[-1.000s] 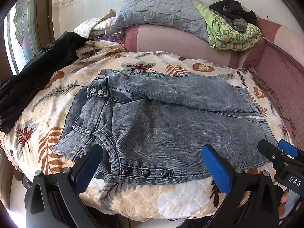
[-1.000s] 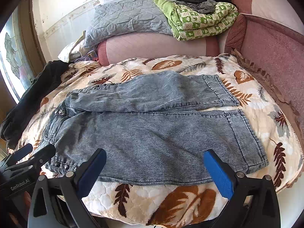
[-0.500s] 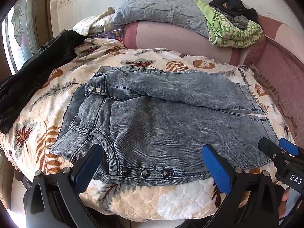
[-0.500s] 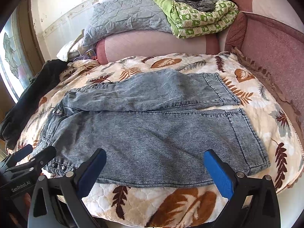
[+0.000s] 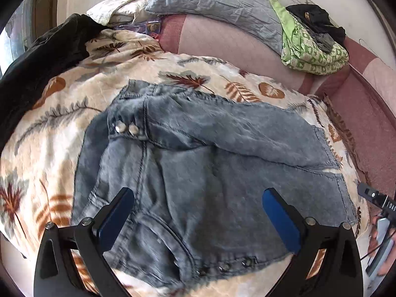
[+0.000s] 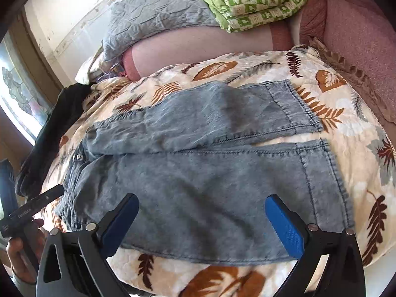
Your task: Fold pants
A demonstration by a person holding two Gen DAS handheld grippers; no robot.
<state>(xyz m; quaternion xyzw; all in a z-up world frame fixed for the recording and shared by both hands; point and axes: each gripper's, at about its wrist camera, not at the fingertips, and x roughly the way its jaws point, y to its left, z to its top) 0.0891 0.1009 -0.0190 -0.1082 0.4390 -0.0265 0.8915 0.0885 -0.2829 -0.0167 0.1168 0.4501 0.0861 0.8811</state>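
Now closer: left gripper [image 5: 198,212] and right gripper [image 6: 201,219], jaws apart, empty, have dropped over near edge of pants [image 6: 198,173] flat on bed [image 6: 346,113]; grasp for first fold likely next

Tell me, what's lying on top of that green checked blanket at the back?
A dark garment is heaped on the green blanket, with a bit of grey cloth beside it. What lies under that heap is covered, and the blanket itself rests on a pink cushion.
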